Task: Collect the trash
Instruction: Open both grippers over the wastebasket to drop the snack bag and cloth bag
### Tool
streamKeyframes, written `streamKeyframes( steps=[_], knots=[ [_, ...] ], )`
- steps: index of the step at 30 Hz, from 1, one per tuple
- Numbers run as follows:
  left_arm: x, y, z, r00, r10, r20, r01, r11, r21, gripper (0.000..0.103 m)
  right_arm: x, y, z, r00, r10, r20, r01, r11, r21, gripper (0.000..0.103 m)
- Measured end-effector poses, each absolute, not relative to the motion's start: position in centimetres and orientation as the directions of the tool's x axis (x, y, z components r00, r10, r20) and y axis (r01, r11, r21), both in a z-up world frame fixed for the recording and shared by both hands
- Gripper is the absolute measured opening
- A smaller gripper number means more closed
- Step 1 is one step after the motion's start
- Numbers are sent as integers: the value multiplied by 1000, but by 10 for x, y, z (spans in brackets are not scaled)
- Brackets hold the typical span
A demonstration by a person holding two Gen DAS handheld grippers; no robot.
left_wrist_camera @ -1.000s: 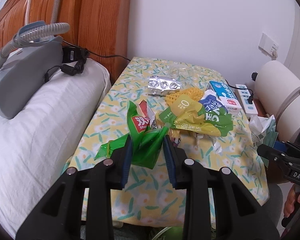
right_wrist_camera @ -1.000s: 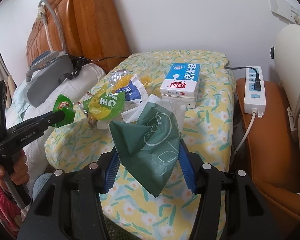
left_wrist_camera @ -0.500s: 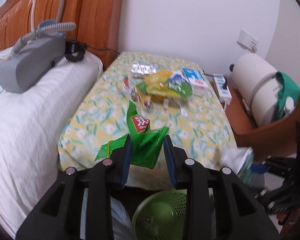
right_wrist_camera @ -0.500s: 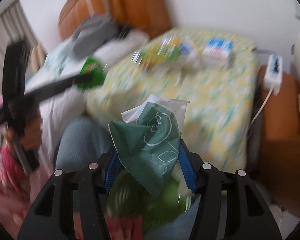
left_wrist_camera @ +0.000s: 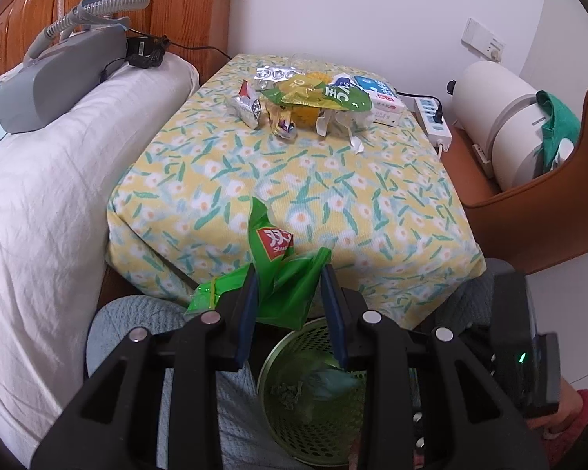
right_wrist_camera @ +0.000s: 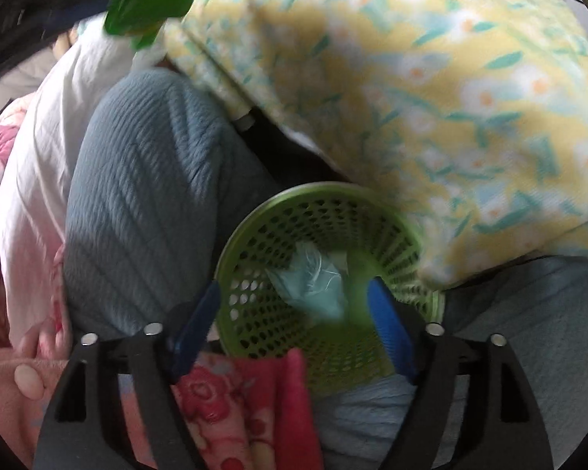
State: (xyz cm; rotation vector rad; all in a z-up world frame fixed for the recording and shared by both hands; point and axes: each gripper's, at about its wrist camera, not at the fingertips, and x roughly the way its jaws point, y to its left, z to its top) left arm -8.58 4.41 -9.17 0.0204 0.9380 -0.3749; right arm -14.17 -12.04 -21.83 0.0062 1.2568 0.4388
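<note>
A round green mesh wastebasket (right_wrist_camera: pixel 329 286) stood on the floor between the knees of a seated person in blue-grey ribbed trousers (right_wrist_camera: pixel 145 196). Inside it lay a crumpled pale teal bag with some white paper (right_wrist_camera: pixel 313 282), blurred in the right wrist view, and a small dull green clump (left_wrist_camera: pixel 288 391) at the bottom in the left wrist view.

The right gripper (right_wrist_camera: pixel 294 309) pointed steeply down over the basket's mouth. Its jaws had just been opening and stood spread wide, with nothing between the blue pads; the teal bag lay loose in the basket below them, touching neither pad.

The left gripper (left_wrist_camera: pixel 290 297) hung above the near rim of the basket, at the front edge of a table covered in a yellow flowered cloth (left_wrist_camera: pixel 333 196). Its jaws were pinched on a bright green snack wrapper (left_wrist_camera: pixel 278 274) with a red label, which stuck up and out to the left from between the pads.

Farther back on the cloth lay a heap of other wrappers (left_wrist_camera: pixel 317 98), silver, yellow and green, beside a blue and white carton (left_wrist_camera: pixel 380 96).
</note>
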Motion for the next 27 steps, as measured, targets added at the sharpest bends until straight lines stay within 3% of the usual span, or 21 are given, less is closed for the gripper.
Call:
streamKeyframes(
  steps=[7, 17, 20, 22, 23, 27],
  knots=[
    [-104, 28, -104, 459, -327, -826, 397, 907, -139, 31, -137, -163, -180, 451, 175, -875, -184, 978, 101, 92],
    [-131, 7, -134, 287, -356, -889, 520, 837, -168, 32, -128, -187, -160, 521, 167, -837, -112, 986, 127, 93],
    [-135, -1, -147, 237, -334, -912, 548, 821, -159, 41, -126, -190, -158, 528, 167, -833, -102, 986, 134, 93],
    [-136, -6, -152, 215, -329, -920, 558, 814, -161, 57, -126, -190, -159, 530, 163, -832, -99, 986, 131, 94],
    [-136, -7, -153, 220, -320, -922, 557, 817, -150, 71, -126, -191, -158, 531, 160, -832, -96, 987, 128, 95],
    [-135, -11, -150, 256, -311, -915, 550, 825, -127, 91, -126, -192, -157, 534, 156, -831, -90, 988, 128, 96]
  ],
)
